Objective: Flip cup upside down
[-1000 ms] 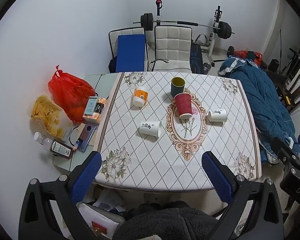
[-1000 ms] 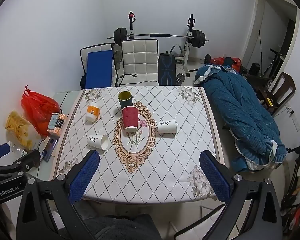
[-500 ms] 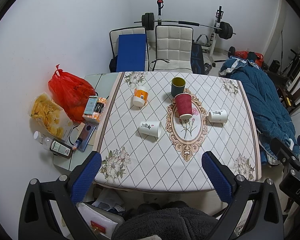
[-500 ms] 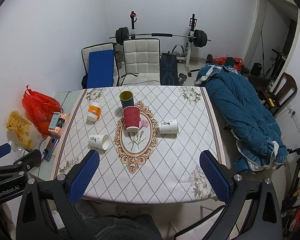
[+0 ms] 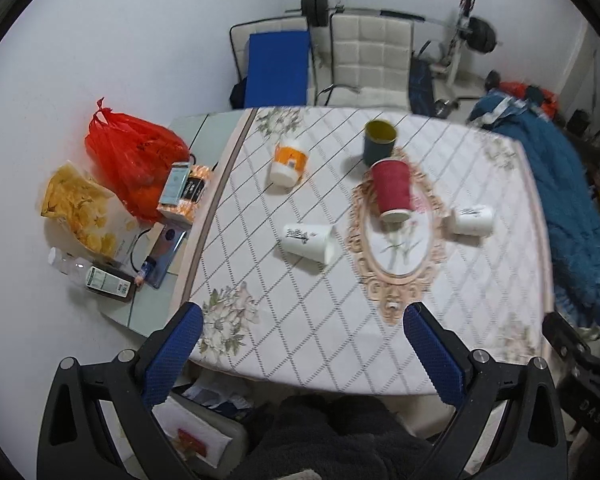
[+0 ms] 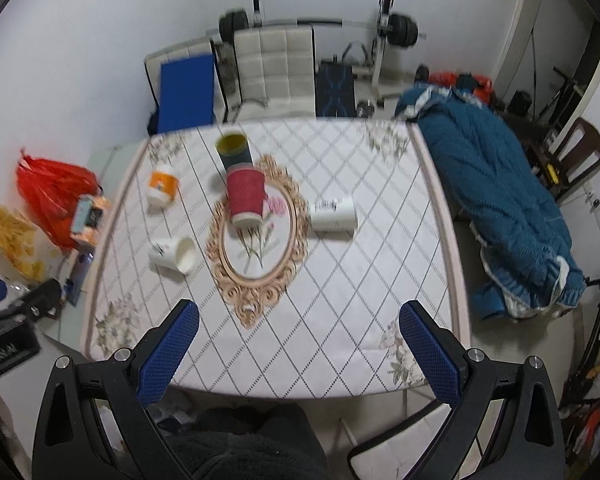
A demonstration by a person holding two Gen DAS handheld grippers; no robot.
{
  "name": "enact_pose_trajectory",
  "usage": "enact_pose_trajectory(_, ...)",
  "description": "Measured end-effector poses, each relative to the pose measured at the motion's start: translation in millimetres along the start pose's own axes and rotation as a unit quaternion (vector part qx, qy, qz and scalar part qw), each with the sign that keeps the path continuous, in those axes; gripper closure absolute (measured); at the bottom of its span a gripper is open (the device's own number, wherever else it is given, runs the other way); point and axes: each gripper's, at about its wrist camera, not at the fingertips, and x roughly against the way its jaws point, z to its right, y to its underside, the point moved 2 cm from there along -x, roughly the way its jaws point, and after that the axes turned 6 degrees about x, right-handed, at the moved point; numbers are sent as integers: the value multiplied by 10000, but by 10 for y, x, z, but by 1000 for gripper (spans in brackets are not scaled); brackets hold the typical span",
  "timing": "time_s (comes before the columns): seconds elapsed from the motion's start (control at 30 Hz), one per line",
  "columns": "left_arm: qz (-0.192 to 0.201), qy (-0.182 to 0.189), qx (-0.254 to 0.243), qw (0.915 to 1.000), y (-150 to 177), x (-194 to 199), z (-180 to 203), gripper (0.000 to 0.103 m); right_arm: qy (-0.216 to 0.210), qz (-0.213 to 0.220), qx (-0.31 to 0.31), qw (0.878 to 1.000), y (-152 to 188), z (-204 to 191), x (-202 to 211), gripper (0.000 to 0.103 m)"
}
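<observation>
Both grippers sit at the bottom of their frames, well short of the table point(image 5: 380, 360), jaws spread wide and empty: left gripper point(image 5: 300, 344), right gripper point(image 6: 300, 340). No cup is touched yet, so the step is probably the reach in. The dark green cup point(image 5: 379, 142), upper centre, stands mouth up with a yellowish inside and looks like the one to flip; the task does not say which. For a clean flip, come in level from the side, close on mid-body rather than the rim, lift clear of the cloth, roll the wrist half a turn and set it down on its mouth. The red cup point(image 5: 392, 190) just in front looks ribbed paper and is close enough to get knocked. Two white cups point(image 5: 308, 240) point(image 5: 471, 220) lie on their sides, thin and likely crushable, as does an orange-banded cup point(image 5: 288, 162). The tablecloth is a smooth quilted-diamond print, probably a bit slippery.
</observation>
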Motion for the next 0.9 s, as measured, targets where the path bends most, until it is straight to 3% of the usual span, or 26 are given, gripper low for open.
enact_pose_trajectory(0.33, -777, -275, -126, 9965, -216, -991, 150, 0, 17, -1064, -131, 9942, 110, 120, -1369, 1)
enact_pose_trajectory(0.6, -1149, -192, -524, 9918, -631, -1636, 352, 0, 139, -1639, -478, 9852, 66, 98, -2045, 1)
enact_pose_trajectory(0.77, -1507, 60, -573, 9869, -979, -2038, 507, 0, 266, -1916, -727, 9784, -15, 143, -2479, 1)
enact_pose_trajectory(0.9, -1821, 501, -439, 9810, -1244, -2331, 712, 0, 389, -2095, -850, 9733, -85, 180, -2780, 1)
